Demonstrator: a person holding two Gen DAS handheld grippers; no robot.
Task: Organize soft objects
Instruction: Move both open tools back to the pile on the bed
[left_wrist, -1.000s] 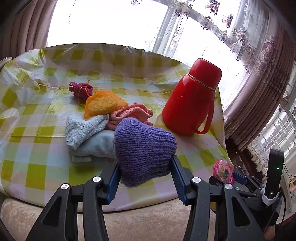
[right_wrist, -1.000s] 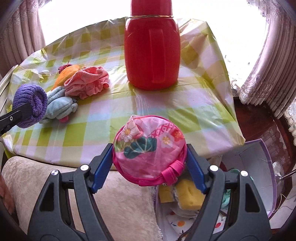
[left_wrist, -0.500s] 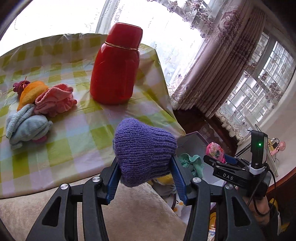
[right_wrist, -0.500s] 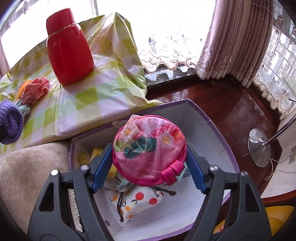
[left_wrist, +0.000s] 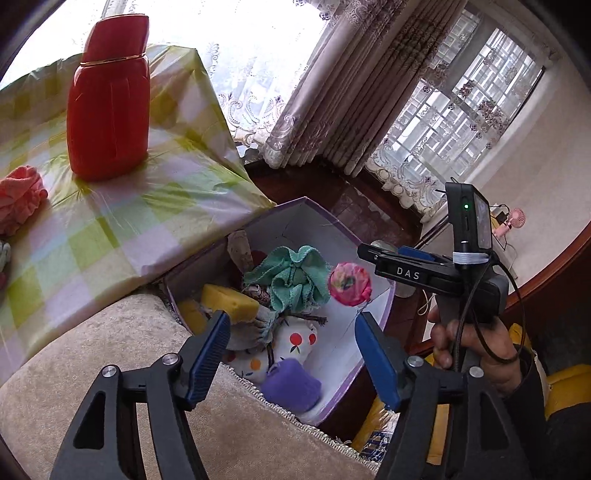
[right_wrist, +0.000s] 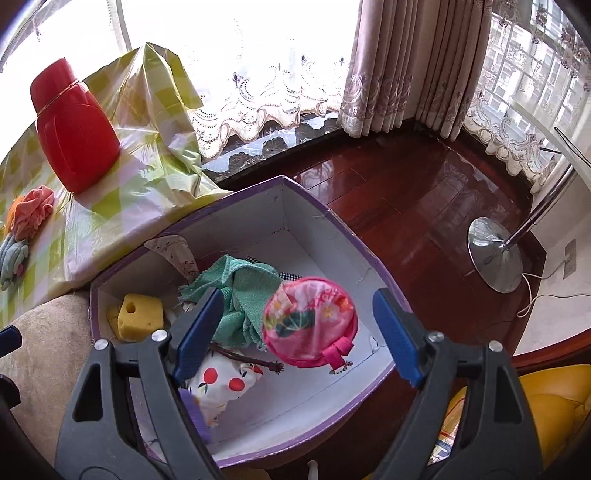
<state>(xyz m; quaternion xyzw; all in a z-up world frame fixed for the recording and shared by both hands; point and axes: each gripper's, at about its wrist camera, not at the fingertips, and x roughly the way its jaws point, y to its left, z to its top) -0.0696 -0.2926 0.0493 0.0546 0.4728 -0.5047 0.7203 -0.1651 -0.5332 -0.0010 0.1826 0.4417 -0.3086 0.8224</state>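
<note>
Over the purple-rimmed box (left_wrist: 334, 236) on the floor, the left wrist view has the left gripper (left_wrist: 291, 343) with its jaws opening and nothing pressed between the pads; the purple knit hat (left_wrist: 291, 384) sits just below them at the near end of the box, already clear of the fingers, beside the fruit-print pouch (left_wrist: 295, 339). Same view shows the right gripper (left_wrist: 373, 254) coming in from the right, held by a hand (left_wrist: 476, 343), with the pink floral pouch (left_wrist: 349, 282) hanging off its tip over the far right part of the box. Whether that pouch is touching the pads can't be told from here. The right wrist view settles it: the right gripper (right_wrist: 295, 325) is opening too, both blue pads stand apart from the pouch (right_wrist: 310, 326), which floats between them but closer to the right side, its round face toward the camera and no real long axis to speak of. It looks to be dropping straight onto the bare white floor of the box (right_wrist: 321, 214), right of the teal cloth (right_wrist: 240, 291) and the yellow sponge (right_wrist: 140, 315). This view barely shows the hat, just a purple sliver. Still on the checked tablecloth (right_wrist: 110, 221) by the red thermos (right_wrist: 74, 129): the pink cloth (right_wrist: 33, 214) and pale blue cloth (right_wrist: 13, 260), nearer the left hand, probably next.
</note>
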